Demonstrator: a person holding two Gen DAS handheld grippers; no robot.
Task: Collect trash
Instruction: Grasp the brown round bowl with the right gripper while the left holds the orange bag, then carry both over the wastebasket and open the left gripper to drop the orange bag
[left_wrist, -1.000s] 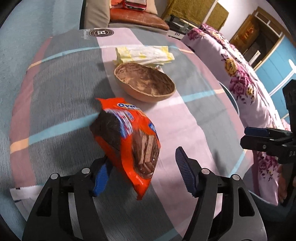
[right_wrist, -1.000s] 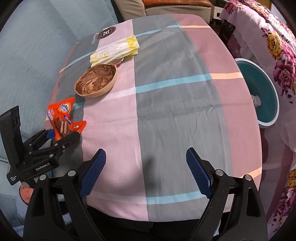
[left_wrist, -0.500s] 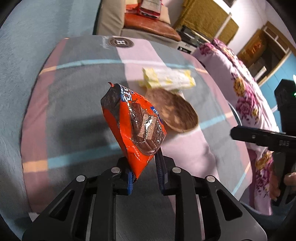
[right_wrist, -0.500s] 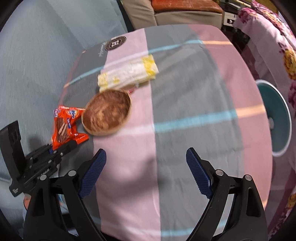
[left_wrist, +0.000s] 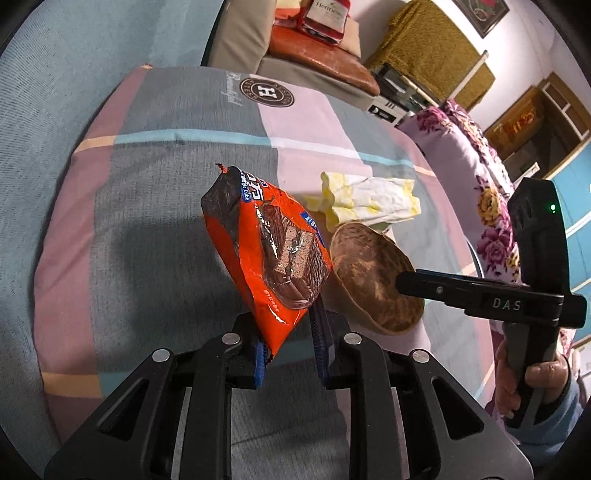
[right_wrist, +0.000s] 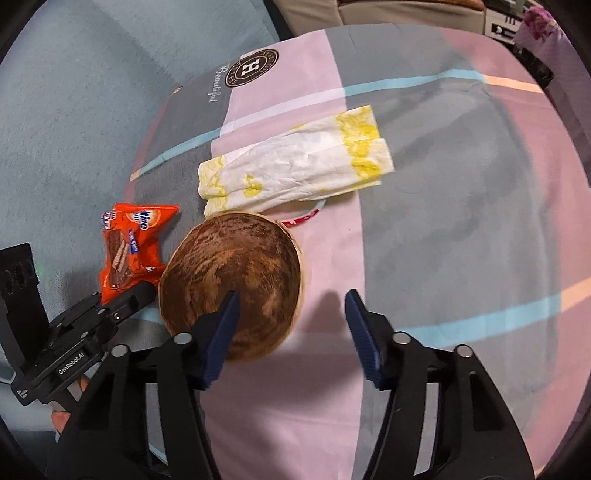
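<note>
Bowl (right_wrist: 236, 284) on table (right_wrist: 461, 221), mid-left in right wrist view. Folded napkin (right_wrist: 295, 162) just behind bowl. Snack packet (right_wrist: 129, 247) left of bowl, lifted off table between left gripper (left_wrist: 288, 354) fingers.

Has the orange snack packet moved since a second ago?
Yes. The orange snack packet has been lifted off the tablecloth by the left gripper and now hangs beside the wooden bowl.

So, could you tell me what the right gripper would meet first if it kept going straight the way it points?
Probably the wooden bowl: the closing right gripper straddles its near rim, nothing held. Depth is unclear.
</note>
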